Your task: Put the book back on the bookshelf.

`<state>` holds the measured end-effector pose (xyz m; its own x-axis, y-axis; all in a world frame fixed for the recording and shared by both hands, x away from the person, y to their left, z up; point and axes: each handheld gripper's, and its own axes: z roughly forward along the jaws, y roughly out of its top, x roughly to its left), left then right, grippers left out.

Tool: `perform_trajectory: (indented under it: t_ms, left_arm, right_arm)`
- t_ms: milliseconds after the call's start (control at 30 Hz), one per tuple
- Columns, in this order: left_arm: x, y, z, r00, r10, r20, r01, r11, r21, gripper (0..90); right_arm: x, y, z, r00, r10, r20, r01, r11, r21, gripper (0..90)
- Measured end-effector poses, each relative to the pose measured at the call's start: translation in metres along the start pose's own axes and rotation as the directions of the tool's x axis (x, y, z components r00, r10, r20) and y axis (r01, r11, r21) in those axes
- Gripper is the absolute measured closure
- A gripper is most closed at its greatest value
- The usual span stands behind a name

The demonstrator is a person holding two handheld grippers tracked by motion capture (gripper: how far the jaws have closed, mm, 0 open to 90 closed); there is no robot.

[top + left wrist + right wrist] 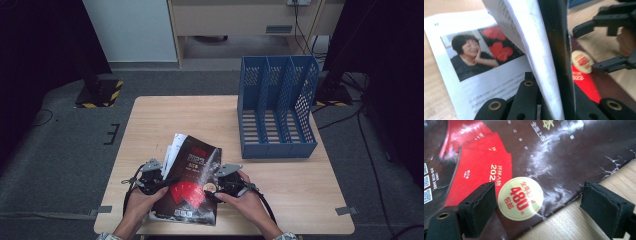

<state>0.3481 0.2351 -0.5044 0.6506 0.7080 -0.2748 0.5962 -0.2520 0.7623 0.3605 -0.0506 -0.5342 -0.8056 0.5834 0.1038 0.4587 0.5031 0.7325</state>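
Blue file rack [277,107] blocks far right; table's [165,112] far-left bare.

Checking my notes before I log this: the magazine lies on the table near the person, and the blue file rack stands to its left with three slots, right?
Not quite. The high view shows the blue file rack standing to the right of the magazine, not the left. The rest holds: the magazine lies on the table near the person, and the rack has three slots.

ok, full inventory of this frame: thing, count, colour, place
magazine: 1, dark glossy cover with red panels and white pages, near table edge, cover side lifted
round sticker: 1, cream with red print, on the cover
file rack: 1, blue, three slots, far right of table
table: 1, light wood
left gripper: 1, black, shut on the magazine's left side
right gripper: 1, black, open, jaws straddling the cover's edge
hands: 2, one on each gripper
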Motion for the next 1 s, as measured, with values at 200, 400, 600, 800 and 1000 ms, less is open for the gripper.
perform_trajectory:
  t_ms: [200,400,600,800,1000]
  left_arm:
    - [-0.006,0.003,-0.009,0.9981,0.061,0.011,-0.06,0.9975,-0.038,89.0]
    - [-0.008,0.005,-0.021,0.9969,0.068,0.041,-0.063,0.992,-0.11,89.2]
    - [-0.006,0.004,-0.016,0.998,0.057,0.028,-0.054,0.9938,-0.097,88.7]
    - [0.012,-0.001,-0.008,0.9997,-0.015,-0.021,0.014,0.9971,-0.075,75.9]
    - [0.034,-0.004,-0.017,0.9861,-0.051,-0.158,0.04,0.9969,-0.067,51.3]
  right_arm:
    - [-0.004,0.001,-0.001,0.9983,0.05,-0.031,-0.05,0.999,-0.007,11.8]
    - [-0.006,0.002,0.002,0.9915,0.101,-0.082,-0.103,0.994,-0.023,13.5]
    - [0.0,0.004,0.006,0.9912,0.069,-0.113,-0.073,0.997,-0.03,16.1]
    - [0.001,0.004,0.007,0.9923,0.071,-0.101,-0.075,0.997,-0.032,16.5]
    - [0.006,0.004,0.008,0.9965,0.054,-0.065,-0.056,0.998,-0.025,16.5]
